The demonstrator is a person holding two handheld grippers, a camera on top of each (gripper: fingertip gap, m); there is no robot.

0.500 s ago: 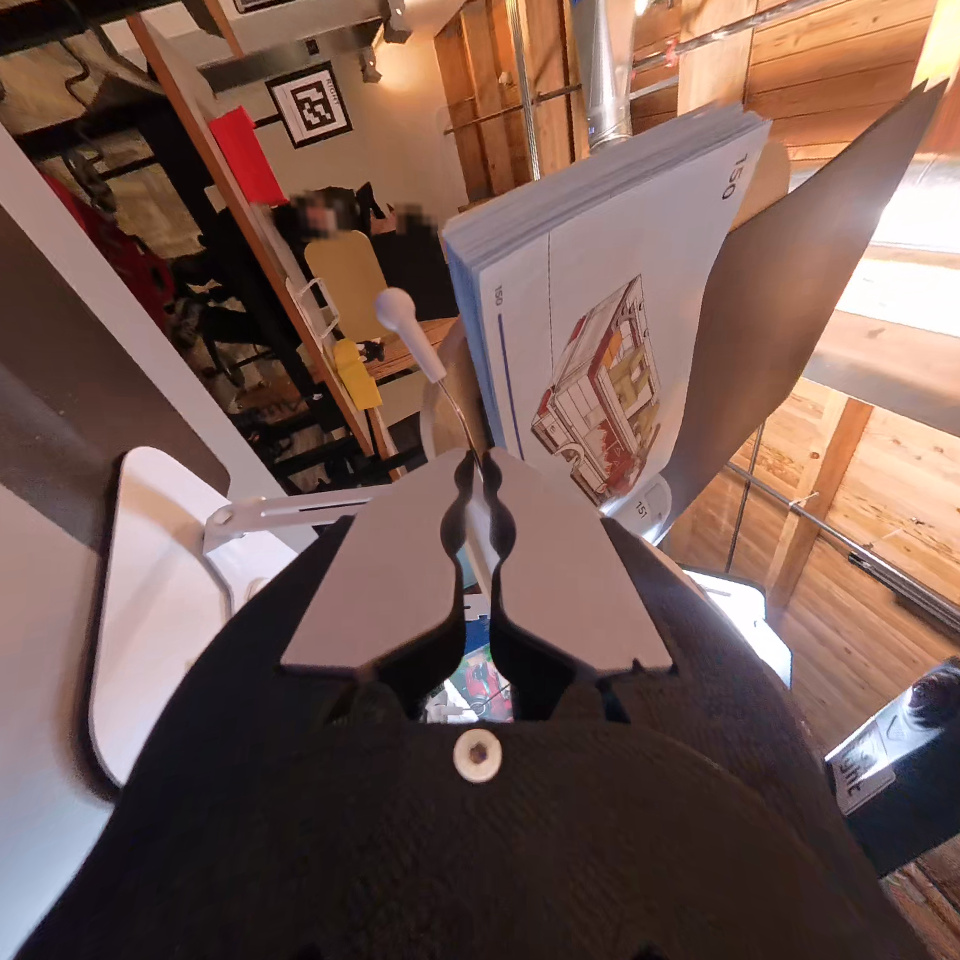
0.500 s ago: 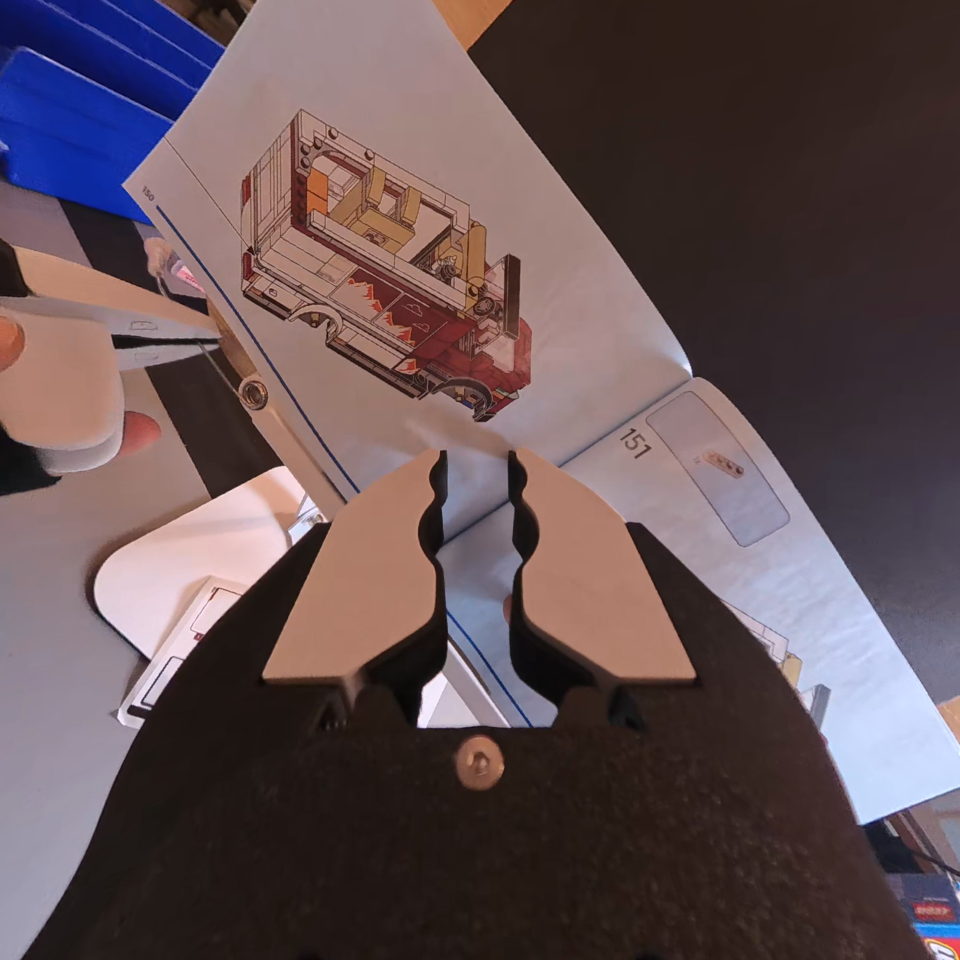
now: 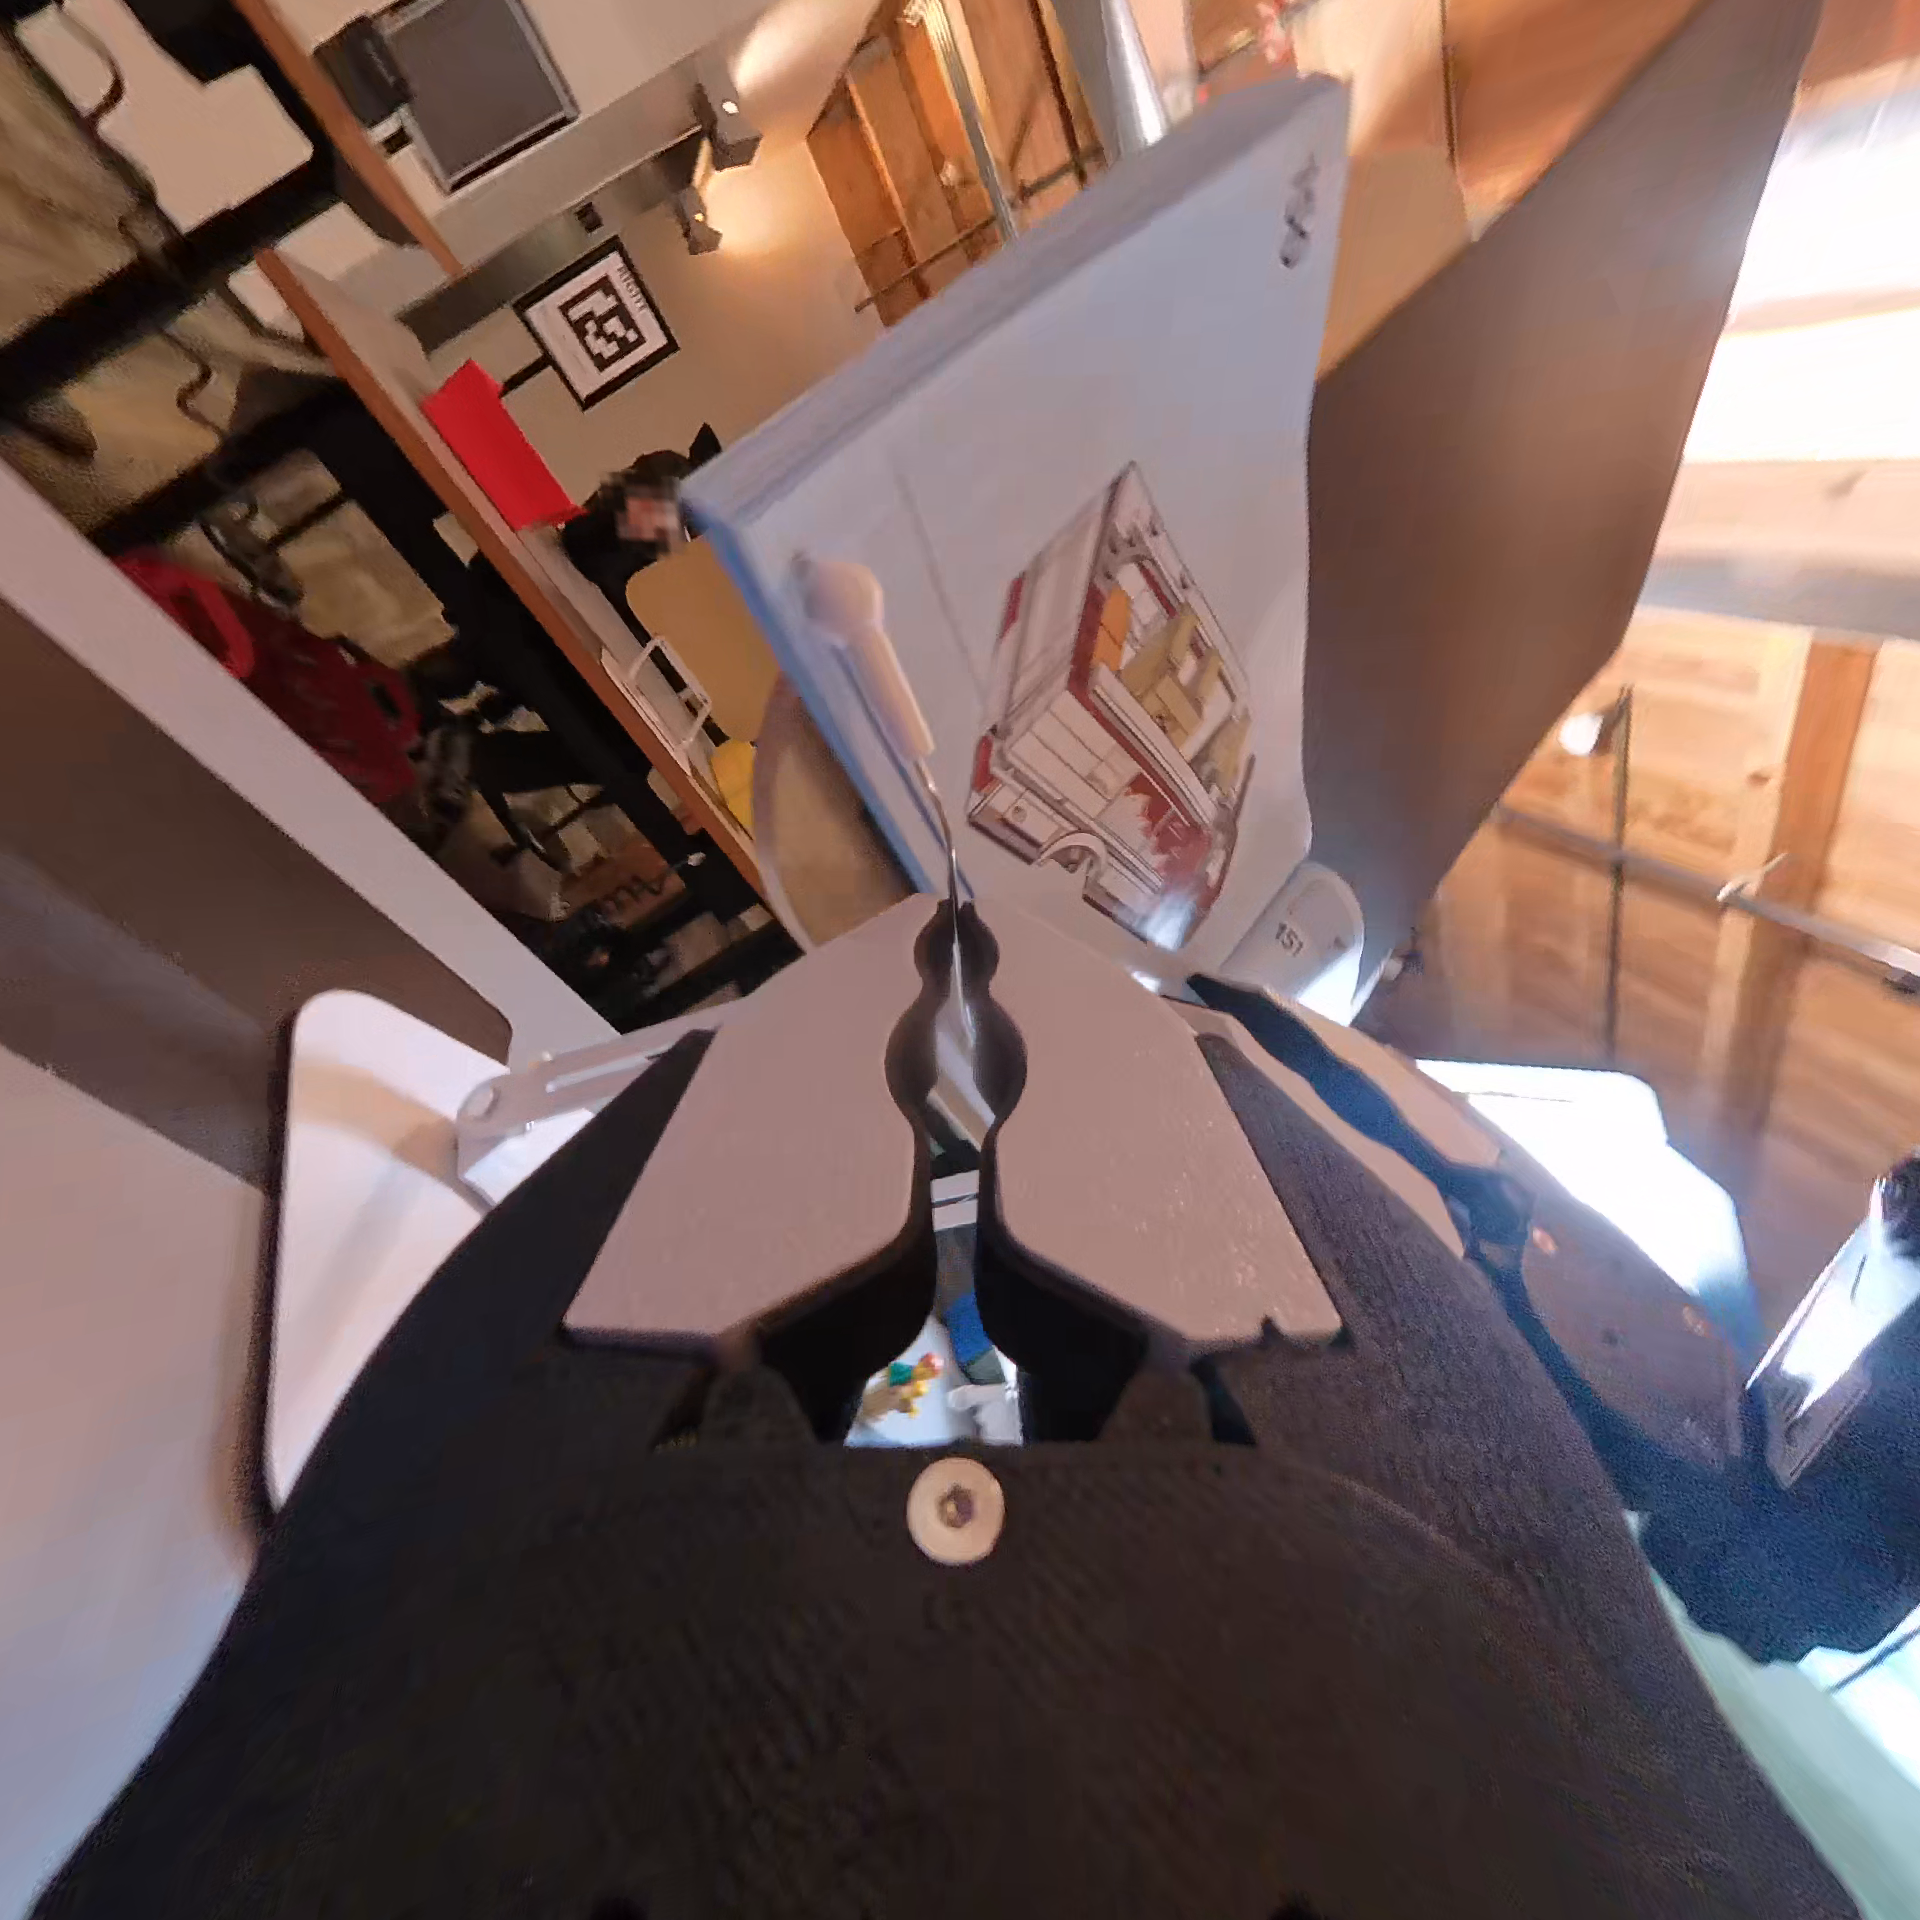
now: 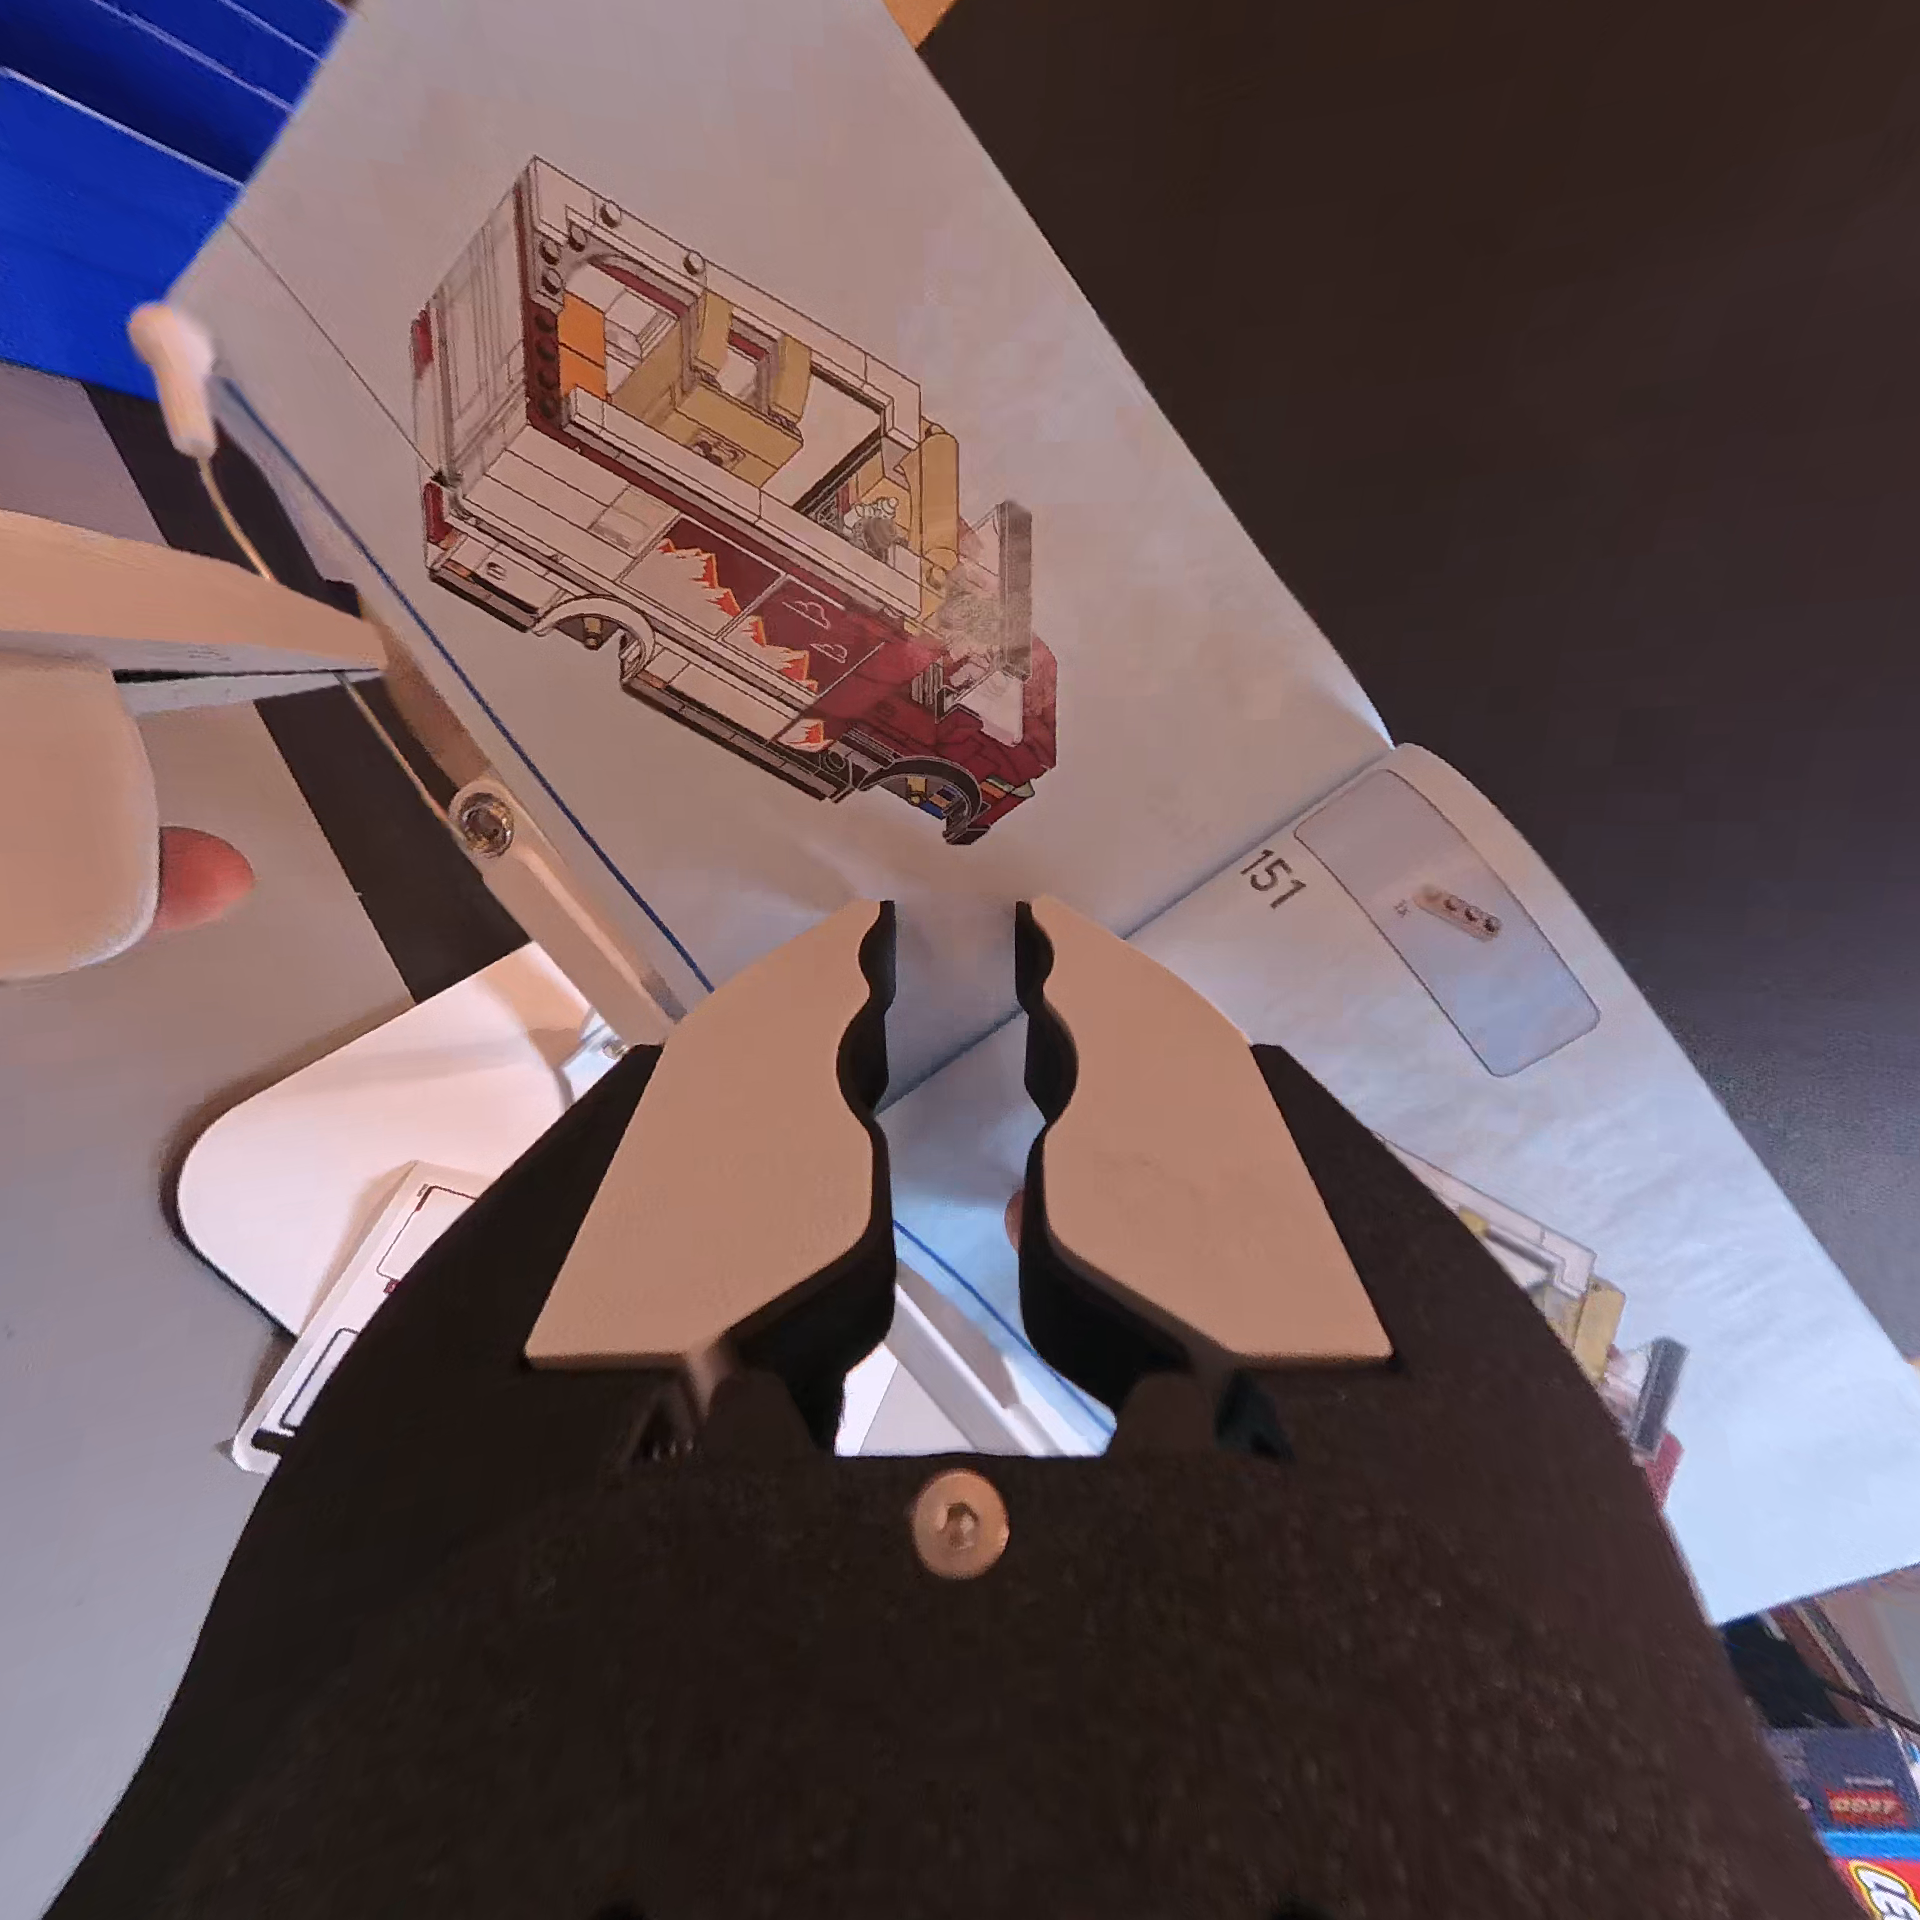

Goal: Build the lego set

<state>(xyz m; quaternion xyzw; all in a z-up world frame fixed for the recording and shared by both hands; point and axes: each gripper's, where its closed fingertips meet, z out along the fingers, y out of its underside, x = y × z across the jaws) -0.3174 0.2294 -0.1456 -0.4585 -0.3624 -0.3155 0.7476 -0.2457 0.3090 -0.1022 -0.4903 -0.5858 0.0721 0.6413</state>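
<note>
Pinching page-holder wire [image 3: 940, 862] in closed left gripper [image 3: 954, 914], ahead of fingertips, likely pinning instruction booklet [image 4: 727, 312] open | right gripper [image 4: 954, 914] open, empty, fingertips just before booklet fold.

Open instruction booklet [image 4: 727, 436] propped upright, thin wire clip [image 3: 940, 831] alongside.

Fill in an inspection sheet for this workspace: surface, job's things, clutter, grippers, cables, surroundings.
Surface: grey table.
Job's things: open instruction booklet on a white stand, camper-van drawing showing.
Clutter: printed card on the stand's base; colourful box.
Grippers: left gripper shut on the stand's wire page holder; right gripper open before the page.
Cables: nothing seen.
Surroundings: blue bins, wooden walls.
</note>
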